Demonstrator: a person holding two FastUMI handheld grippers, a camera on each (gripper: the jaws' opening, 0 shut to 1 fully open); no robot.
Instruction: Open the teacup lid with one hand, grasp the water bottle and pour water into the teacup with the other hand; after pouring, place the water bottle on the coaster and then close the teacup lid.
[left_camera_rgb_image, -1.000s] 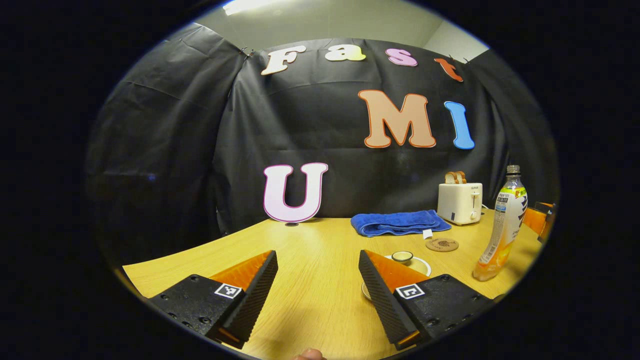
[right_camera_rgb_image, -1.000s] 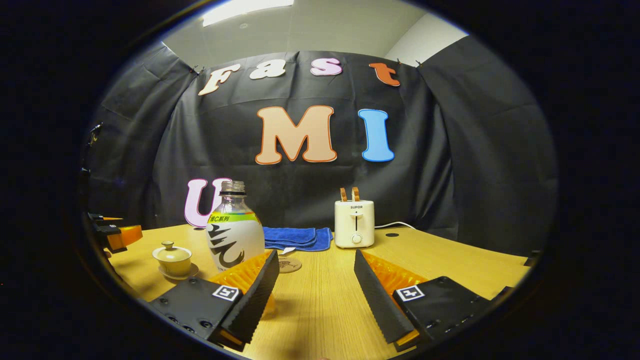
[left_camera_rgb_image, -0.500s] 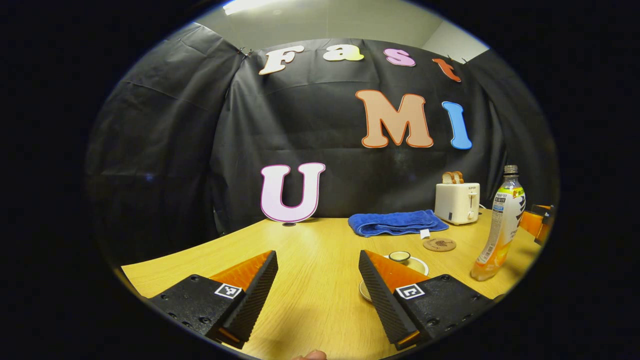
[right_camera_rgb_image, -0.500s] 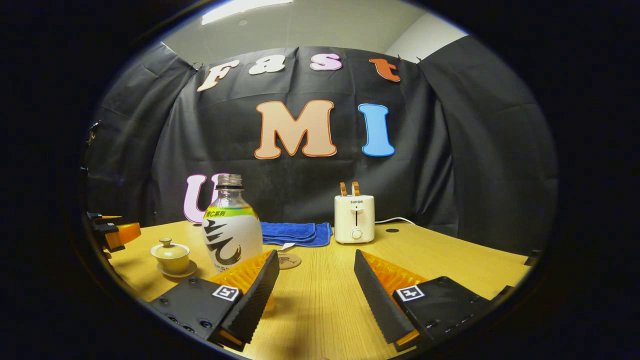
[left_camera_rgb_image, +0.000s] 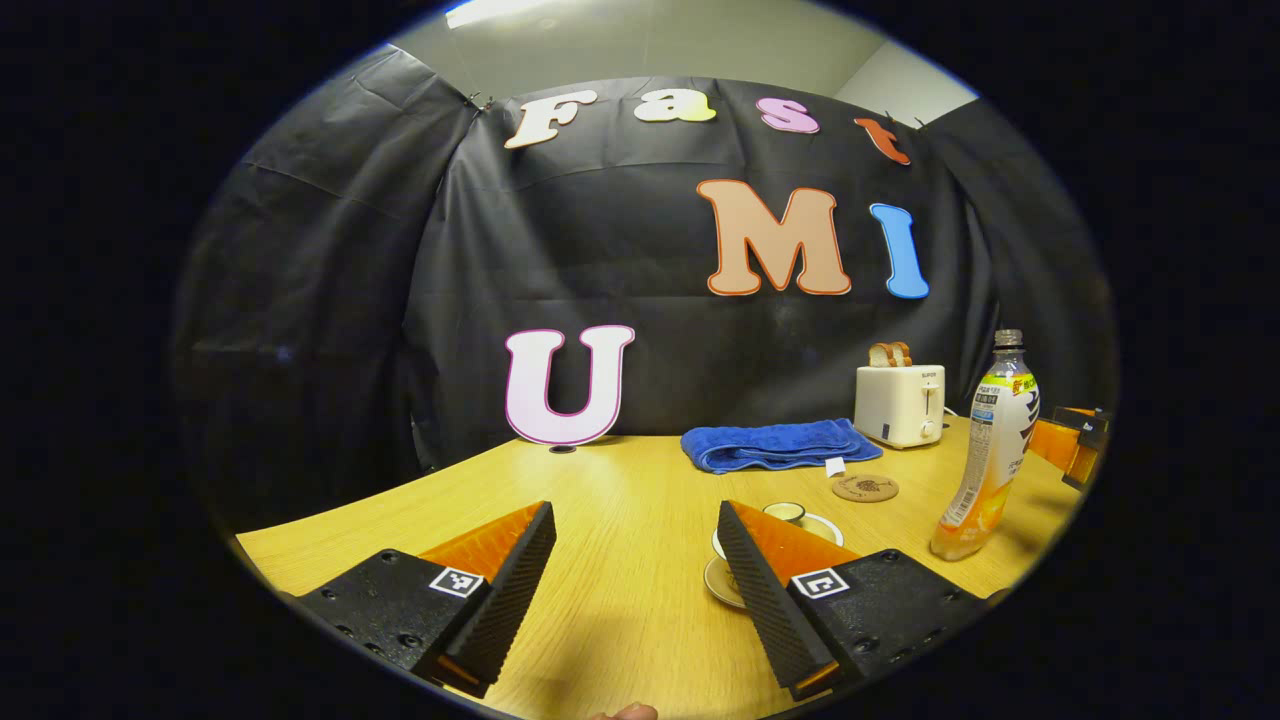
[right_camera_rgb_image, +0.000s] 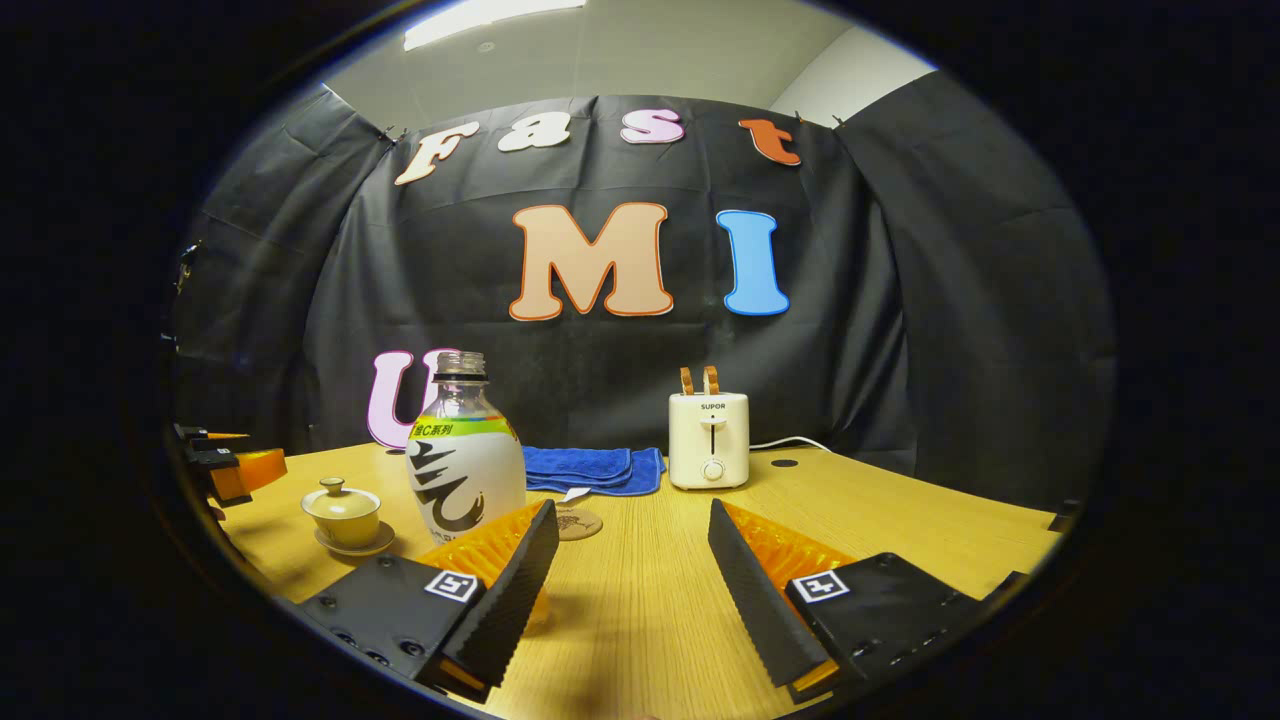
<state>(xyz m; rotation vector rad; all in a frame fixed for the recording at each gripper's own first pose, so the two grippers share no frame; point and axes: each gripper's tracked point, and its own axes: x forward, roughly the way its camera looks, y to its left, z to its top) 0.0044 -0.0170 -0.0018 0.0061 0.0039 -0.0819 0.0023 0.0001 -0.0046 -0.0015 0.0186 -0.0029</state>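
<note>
Both grippers hover low over the tabletop (right_camera_rgb_image: 900, 520) with their jaws spread apart and nothing between them. The left gripper (left_camera_rgb_image: 635, 560) sits just left of the teacup (left_camera_rgb_image: 775, 540): the cup, on its saucer with the lid (left_camera_rgb_image: 784, 512) on, lies right behind the right-hand finger, partly hidden by it. So the lid knob is a little to the right of the gap between the jaws and slightly farther off; the left gripper is clearly the nearer one to it. In the right gripper view the cup (right_camera_rgb_image: 342, 513) stands upright at the far left, knob pointing straight up, with the left gripper (right_camera_rgb_image: 225, 470) just beside it.

The bottle (right_camera_rgb_image: 465, 470) stands upright, long axis vertical, open neck up, cap off. From the right gripper (right_camera_rgb_image: 632, 560) it lies to the left of the gap, right behind the left-hand finger, so that gripper is the nearer one to it. In the left gripper view the bottle (left_camera_rgb_image: 985, 450) is well to the right of the cup. The coaster (left_camera_rgb_image: 865, 488) lies flat between cup and bottle, a bit farther back, near the towel (left_camera_rgb_image: 780, 445) and toaster (left_camera_rgb_image: 900, 405).

Likely next: the left jaws shift right over the knob, which is small and easy to miss.
</note>
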